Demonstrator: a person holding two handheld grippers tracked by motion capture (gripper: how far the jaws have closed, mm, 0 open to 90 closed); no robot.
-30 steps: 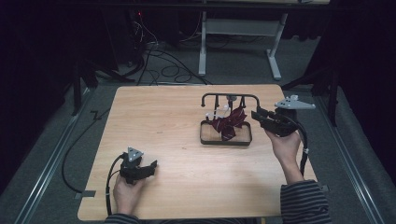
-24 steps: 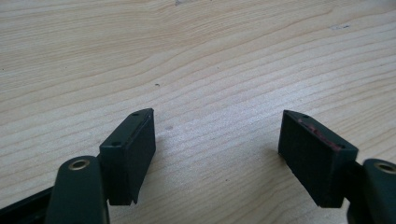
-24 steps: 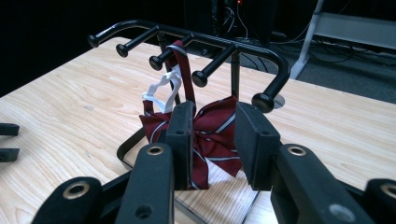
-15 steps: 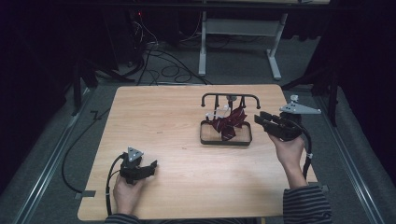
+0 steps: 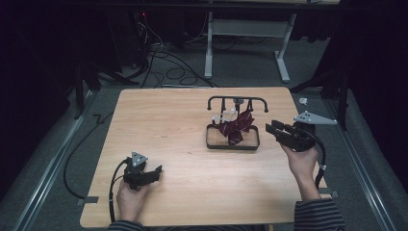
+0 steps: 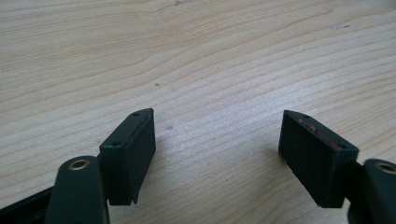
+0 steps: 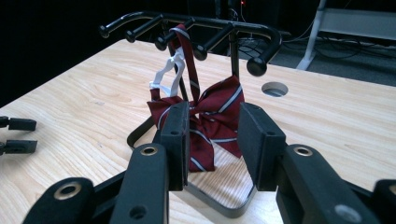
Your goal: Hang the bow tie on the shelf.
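A lab: dark drapes, floor cables (image 5: 163, 62), bare table (image 5: 159, 125).

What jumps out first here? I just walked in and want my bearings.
A dark red striped bow tie hangs by its strap from a black pegged rack on the far right part of the wooden table. The right gripper is open beside the rack, pointing at it. The left gripper rests open near the front left.

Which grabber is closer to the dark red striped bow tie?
Right. The right gripper sits just beside the dark red striped bow tie; the left gripper rests far off near the table's front-left.
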